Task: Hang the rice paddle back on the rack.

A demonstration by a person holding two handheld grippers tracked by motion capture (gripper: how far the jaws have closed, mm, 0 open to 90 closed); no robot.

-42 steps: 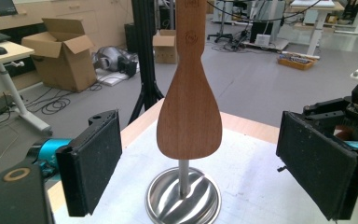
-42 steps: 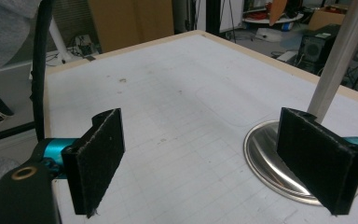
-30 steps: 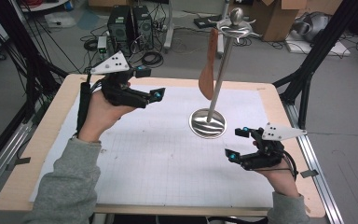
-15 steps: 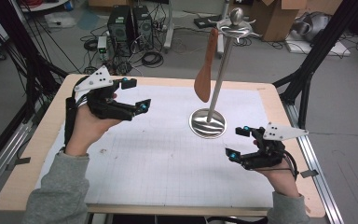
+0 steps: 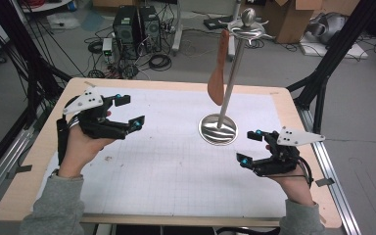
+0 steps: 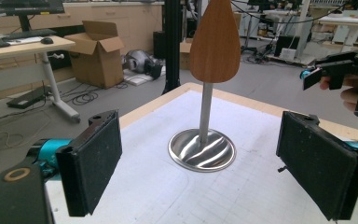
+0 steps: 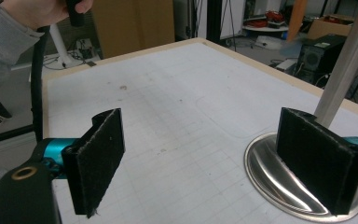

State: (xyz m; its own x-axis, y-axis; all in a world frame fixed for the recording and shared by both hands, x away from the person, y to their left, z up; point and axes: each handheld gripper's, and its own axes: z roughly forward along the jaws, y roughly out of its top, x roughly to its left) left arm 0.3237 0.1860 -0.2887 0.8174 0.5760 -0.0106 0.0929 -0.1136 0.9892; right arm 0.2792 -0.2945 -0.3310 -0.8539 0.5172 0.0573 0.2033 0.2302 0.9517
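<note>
Left gripper (image 5: pixel 127 110) hangs over the mat (image 5: pixel 176 161) at about nine o'clock from the stand (image 5: pixel 219 128), jaws spread wide with nothing between them. In the left gripper view (image 6: pixel 200 168) its two black pads frame the stand's round steel base (image 6: pixel 202 149), with the pole rising from the middle of the dish.

The wooden spatula (image 5: pixel 217 73) hangs from the top of the stand, blade down, just beside the pole on its nine o'clock side. It is clear of the base and not touching the table (image 5: pixel 39 161). From the left gripper's camera the blade (image 6: pixel 215 39) sits dead ahead at twelve o'clock, above the jaws and well apart from them.

Right gripper (image 5: pixel 250 147) sits low at roughly four o'clock from the stand's base, close to it, jaws also apart and holding nothing. In the right gripper view (image 7: pixel 205 172) the dish (image 7: pixel 303 182) lies at three o'clock, partly behind the right-hand pad, with the pole angling up past it. The person's other sleeve (image 7: pixel 4 42) shows at eleven o'clock.
</note>
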